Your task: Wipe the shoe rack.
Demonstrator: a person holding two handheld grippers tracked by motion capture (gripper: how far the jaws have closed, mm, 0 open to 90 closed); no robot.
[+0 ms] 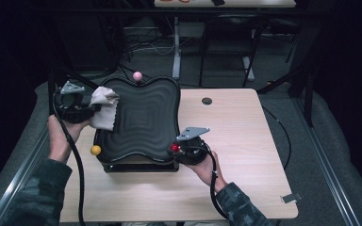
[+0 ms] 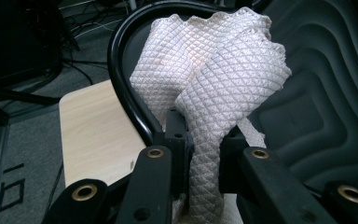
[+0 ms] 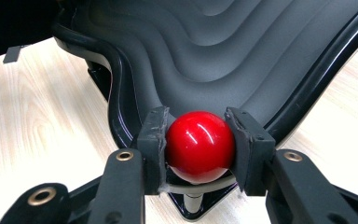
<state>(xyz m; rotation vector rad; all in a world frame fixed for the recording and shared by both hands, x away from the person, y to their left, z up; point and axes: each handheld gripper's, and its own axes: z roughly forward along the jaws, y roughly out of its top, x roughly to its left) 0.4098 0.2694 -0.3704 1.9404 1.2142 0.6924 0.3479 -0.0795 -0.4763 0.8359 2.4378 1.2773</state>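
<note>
A black tray [image 1: 169, 94] with a wavy ridged surface stands on the wooden table, with ball knobs at its corners. My left gripper [image 1: 93, 111] is shut on a white quilted cloth [image 1: 105, 109], held above the tray's left rim; in the left gripper view the cloth [image 2: 214, 79] bunches up between the jaws over the tray's rim [image 2: 121, 88]. My right gripper [image 1: 179, 149] is shut on the red ball knob [image 1: 174, 148] at the tray's near right corner. The right gripper view has the red knob [image 3: 200, 145] clamped between both pads, on a short post.
A yellow ball knob [image 1: 95, 150] sits at the tray's near left corner and a pink one [image 1: 137, 76] at its far edge. A round dark grommet [image 1: 207, 100] lies in the table [image 1: 235, 141] right of the tray. A small clip [image 1: 291, 198] hangs at the table's near right edge.
</note>
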